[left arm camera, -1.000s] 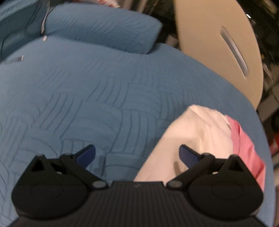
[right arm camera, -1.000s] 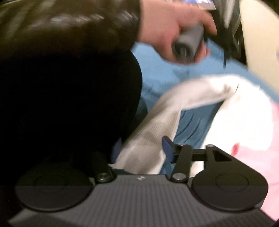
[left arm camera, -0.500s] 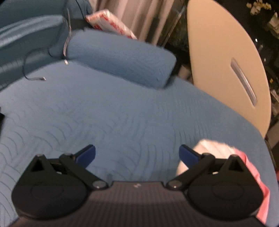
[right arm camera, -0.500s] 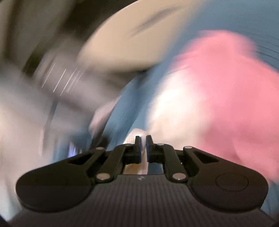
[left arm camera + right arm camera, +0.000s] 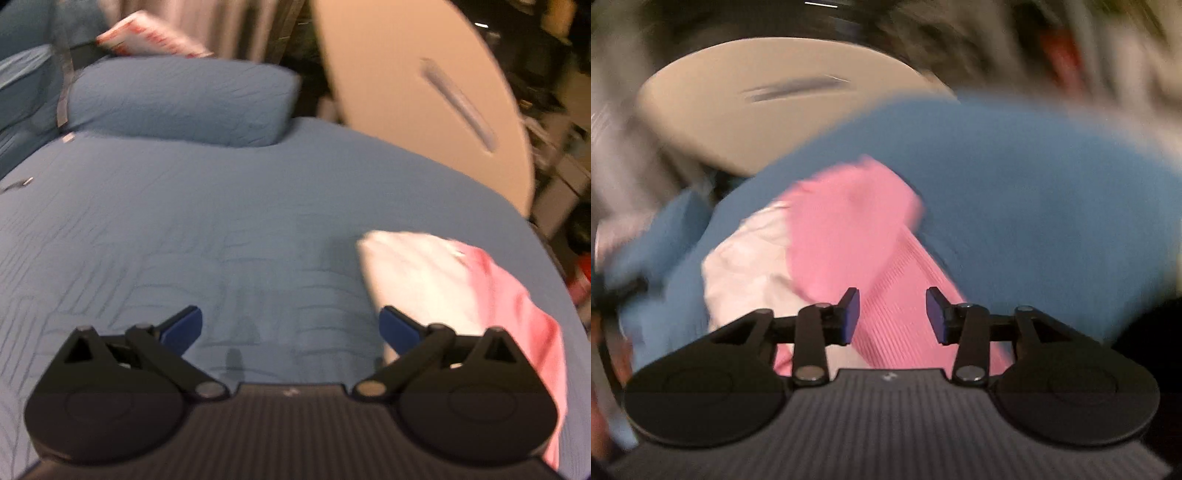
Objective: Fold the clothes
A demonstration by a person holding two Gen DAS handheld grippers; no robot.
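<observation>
Blue quilt [image 5: 221,229], pink-white garment [image 5: 849,229] (blurred), left tongs [image 5: 290,328] and right tongs [image 5: 892,315] both agape, empty.

blue quilted bed [image 5: 221,221], pillow [image 5: 177,103], beige chair [image 5: 424,92]

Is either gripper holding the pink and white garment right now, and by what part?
Neither. The left gripper is wide open over the blue bedspread; the right gripper is open above the pink and white garment, not clamping it.
</observation>
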